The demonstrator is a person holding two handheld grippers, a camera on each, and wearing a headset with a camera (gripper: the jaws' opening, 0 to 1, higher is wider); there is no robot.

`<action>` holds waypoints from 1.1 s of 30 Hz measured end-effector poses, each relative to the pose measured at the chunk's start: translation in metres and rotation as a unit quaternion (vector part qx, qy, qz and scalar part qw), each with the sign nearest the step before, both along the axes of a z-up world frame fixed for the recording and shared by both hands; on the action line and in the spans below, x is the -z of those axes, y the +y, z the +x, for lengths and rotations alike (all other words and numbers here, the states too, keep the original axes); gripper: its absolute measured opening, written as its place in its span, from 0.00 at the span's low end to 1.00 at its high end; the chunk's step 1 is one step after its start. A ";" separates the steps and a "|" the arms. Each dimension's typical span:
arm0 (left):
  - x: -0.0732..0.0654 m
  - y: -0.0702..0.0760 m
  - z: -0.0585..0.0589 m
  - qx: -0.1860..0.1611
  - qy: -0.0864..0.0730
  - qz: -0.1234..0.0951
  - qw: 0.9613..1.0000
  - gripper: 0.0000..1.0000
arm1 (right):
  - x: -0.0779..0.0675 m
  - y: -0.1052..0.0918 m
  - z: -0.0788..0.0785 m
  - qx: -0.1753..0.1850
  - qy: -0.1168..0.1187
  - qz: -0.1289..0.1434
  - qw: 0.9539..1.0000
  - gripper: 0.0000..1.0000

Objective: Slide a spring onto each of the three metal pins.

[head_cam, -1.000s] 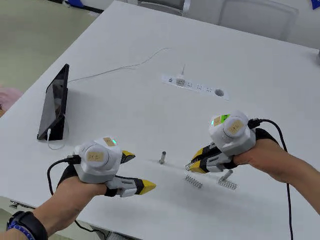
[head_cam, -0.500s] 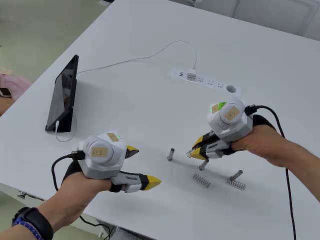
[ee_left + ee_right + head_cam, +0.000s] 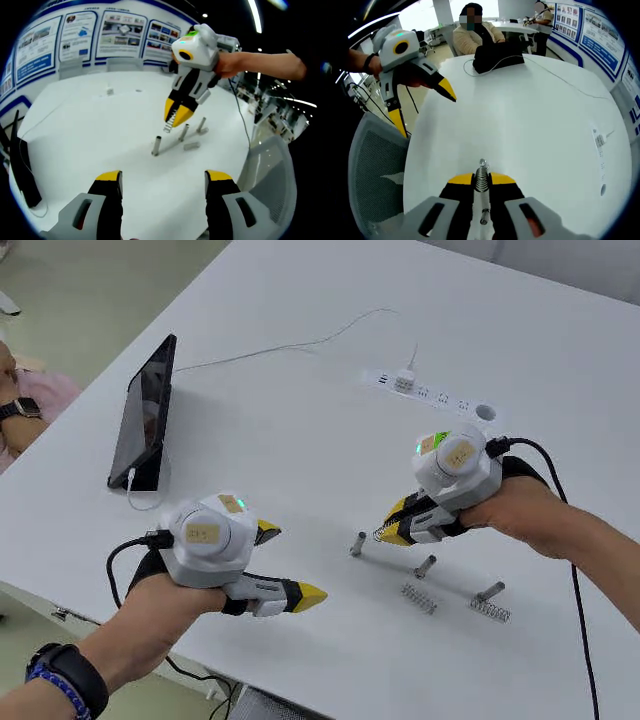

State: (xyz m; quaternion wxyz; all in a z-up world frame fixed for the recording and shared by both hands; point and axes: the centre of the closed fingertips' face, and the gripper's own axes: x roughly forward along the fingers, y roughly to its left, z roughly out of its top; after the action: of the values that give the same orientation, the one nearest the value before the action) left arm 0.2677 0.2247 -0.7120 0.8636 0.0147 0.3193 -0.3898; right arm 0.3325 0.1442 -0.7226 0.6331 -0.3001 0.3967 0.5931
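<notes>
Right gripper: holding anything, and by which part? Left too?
The right gripper is shut on a spring, pinched near one end between its yellow tips, with the other end sticking out free. The left gripper is open and holds nothing.

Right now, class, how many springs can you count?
3. One spring sits in the right claw; a second spring lies on the table beside the middle pin; a third spring lies beside the rightmost pin.

On the desk [image 3: 300,440] the left pin [image 3: 358,544], middle pin [image 3: 425,566] and right pin [image 3: 490,592] stand in a row. A first spring [image 3: 418,598] lies before the middle pin, and a second spring [image 3: 490,611] before the right pin. The tablet [image 3: 140,430] stands far left, and the power strip [image 3: 430,395] lies behind. The right gripper [image 3: 385,535], with a third spring [image 3: 480,178], hangs just beside the left pin.
</notes>
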 end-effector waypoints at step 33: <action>0.002 0.015 -0.003 -0.021 0.005 -0.010 1.000 0.66 | 0.027 0.025 0.001 -0.040 -0.007 -0.030 0.999 0.13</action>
State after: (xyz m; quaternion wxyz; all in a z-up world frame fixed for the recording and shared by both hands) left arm 0.2644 0.2401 -0.7136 0.8702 -0.0027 0.3197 -0.3748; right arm 0.3337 0.1693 -0.7492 0.6025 -0.3387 0.3978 0.6033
